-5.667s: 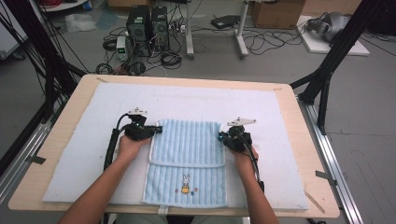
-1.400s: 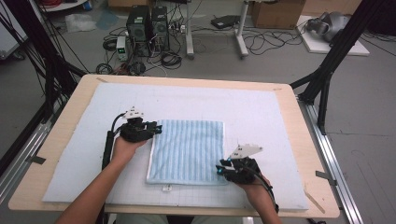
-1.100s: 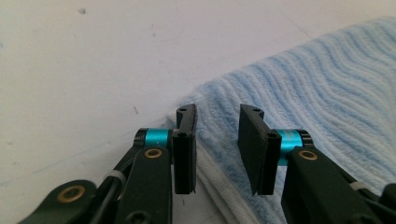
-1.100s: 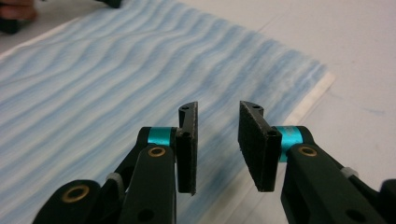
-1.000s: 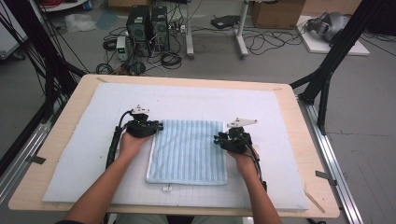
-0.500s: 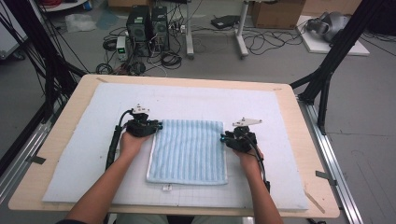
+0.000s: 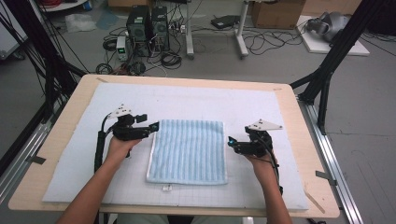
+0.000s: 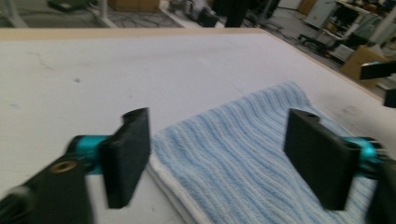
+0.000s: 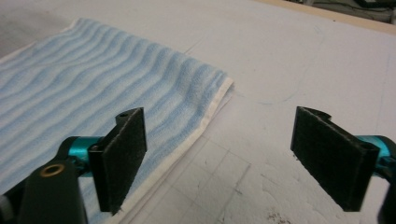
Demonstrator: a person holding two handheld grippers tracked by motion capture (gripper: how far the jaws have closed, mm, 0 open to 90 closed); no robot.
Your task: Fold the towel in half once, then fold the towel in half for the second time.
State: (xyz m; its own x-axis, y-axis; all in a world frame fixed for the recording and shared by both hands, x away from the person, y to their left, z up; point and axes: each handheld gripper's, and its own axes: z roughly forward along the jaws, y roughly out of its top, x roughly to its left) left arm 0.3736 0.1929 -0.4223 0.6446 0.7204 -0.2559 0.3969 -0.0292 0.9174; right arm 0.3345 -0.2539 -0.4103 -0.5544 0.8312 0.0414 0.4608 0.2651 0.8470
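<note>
White padding [image 7: 70, 154] covers the table, the folded blue towel [image 7: 189, 151] lying mid-mat — left gripper [image 7: 148, 126] at its far-left corner, right gripper [image 7: 232, 143] beside its right edge, both spread wide, empty

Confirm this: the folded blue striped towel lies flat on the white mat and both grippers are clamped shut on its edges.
Not quite. The towel does lie flat on the mat, but the left gripper and the right gripper both stand open, gripping nothing, as each gripper view shows.
</note>
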